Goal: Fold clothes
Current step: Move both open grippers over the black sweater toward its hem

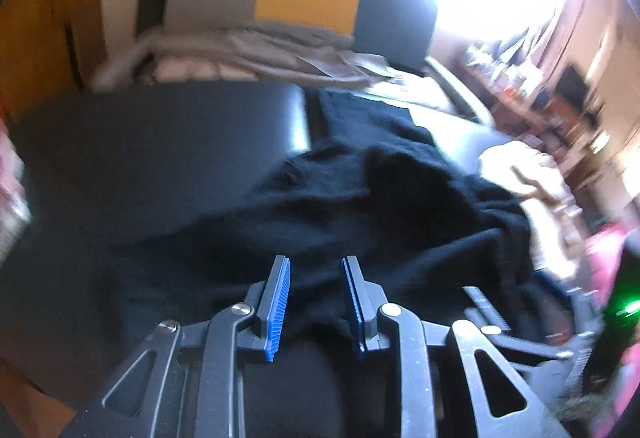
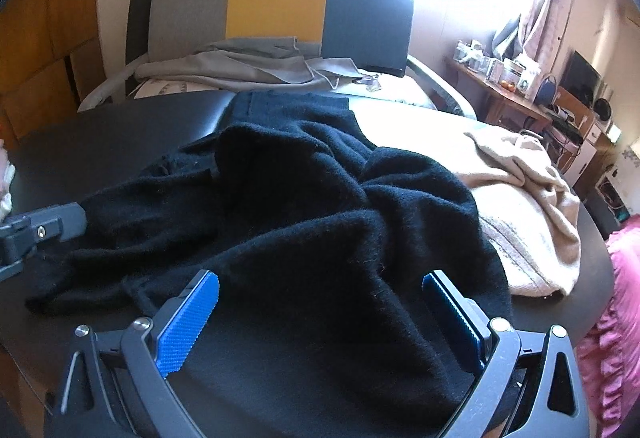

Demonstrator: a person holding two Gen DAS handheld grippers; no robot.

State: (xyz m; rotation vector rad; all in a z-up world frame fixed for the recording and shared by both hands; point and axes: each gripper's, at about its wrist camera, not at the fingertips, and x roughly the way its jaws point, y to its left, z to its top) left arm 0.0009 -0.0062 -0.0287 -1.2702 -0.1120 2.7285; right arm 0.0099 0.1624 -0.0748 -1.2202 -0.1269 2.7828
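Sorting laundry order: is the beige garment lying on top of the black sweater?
No, the beige garment lies beside the black sweater, partly under its edge.

No text, label, brand, number or sign can be read anywhere in either view.

The sweater ahead of the right gripper is plain black, on a black desk, and the garment to that gripper's right is pale beige. Both grippers are dark grey with bright blue ribbed pads. Beyond, the chair back has grey, mustard-yellow and dark blue panels.
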